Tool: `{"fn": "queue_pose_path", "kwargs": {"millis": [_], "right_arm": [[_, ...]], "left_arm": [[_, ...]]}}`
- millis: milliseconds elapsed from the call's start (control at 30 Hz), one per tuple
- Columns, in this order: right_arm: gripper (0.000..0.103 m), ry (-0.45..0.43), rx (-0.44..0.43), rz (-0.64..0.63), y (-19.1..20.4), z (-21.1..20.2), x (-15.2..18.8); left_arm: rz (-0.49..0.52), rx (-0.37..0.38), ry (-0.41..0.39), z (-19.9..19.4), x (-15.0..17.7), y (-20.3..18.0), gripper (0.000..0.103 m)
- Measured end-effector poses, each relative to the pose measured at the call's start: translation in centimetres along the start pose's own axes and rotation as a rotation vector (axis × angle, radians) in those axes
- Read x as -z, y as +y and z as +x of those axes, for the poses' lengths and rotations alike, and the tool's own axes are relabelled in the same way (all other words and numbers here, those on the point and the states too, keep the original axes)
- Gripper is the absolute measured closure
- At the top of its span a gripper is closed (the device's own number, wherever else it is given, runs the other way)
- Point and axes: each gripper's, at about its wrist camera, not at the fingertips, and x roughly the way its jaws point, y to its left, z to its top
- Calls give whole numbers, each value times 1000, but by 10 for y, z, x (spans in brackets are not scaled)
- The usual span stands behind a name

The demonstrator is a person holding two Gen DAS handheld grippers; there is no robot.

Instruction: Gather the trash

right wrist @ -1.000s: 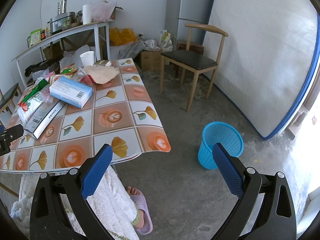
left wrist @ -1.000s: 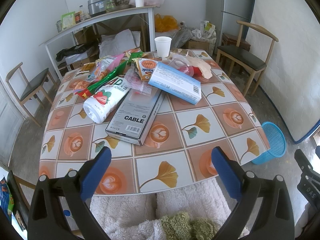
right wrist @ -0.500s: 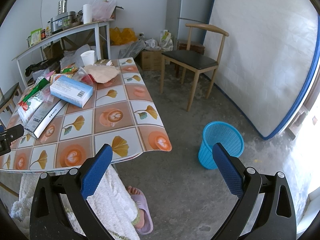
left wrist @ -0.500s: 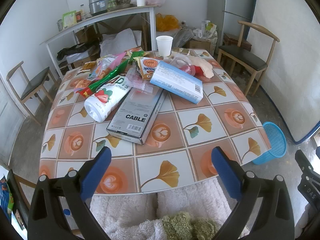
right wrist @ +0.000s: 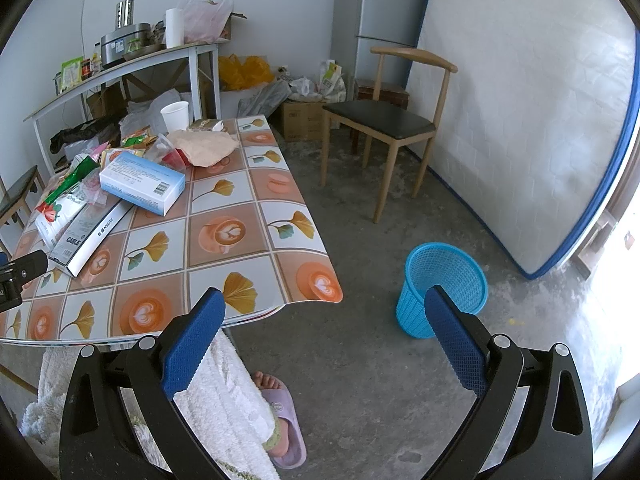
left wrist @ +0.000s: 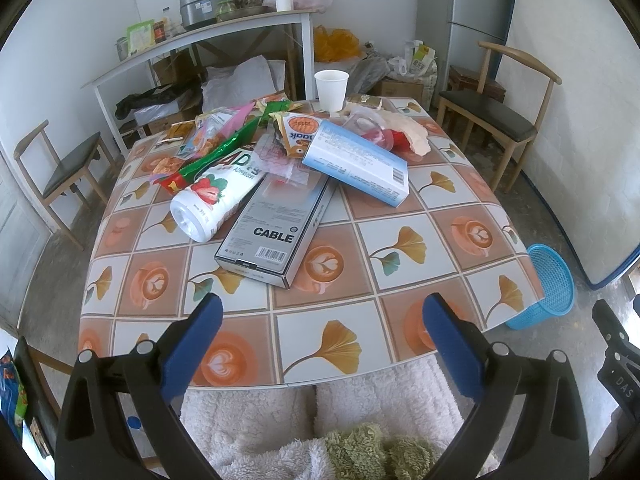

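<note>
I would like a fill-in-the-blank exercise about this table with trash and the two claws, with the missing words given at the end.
1. The box that lies nearest to the left claw bears the printed word ____.
2. The blue basket stands on the ____, not on the table.
3. The white paper cup stands upright at the ____ edge of the table.
4. Both the left claw and the right claw are ____ and hold nothing.

Missing words: CABLE; floor; far; open
</note>
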Motion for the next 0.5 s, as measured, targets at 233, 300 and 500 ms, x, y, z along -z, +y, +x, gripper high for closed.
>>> {"fn": "queue_pose_path", "kwargs": {"millis": [233,300,500], "right_arm": [[8,0,0,0,0,0,0],[8,0,-1,1,-1,0,0],[8,0,-1,0,0,1,0]], "left_arm": [[0,0,0,1,0,1,5],[0,-1,0,1,0,0,5],[0,0,2,0,0,0,5]]}}
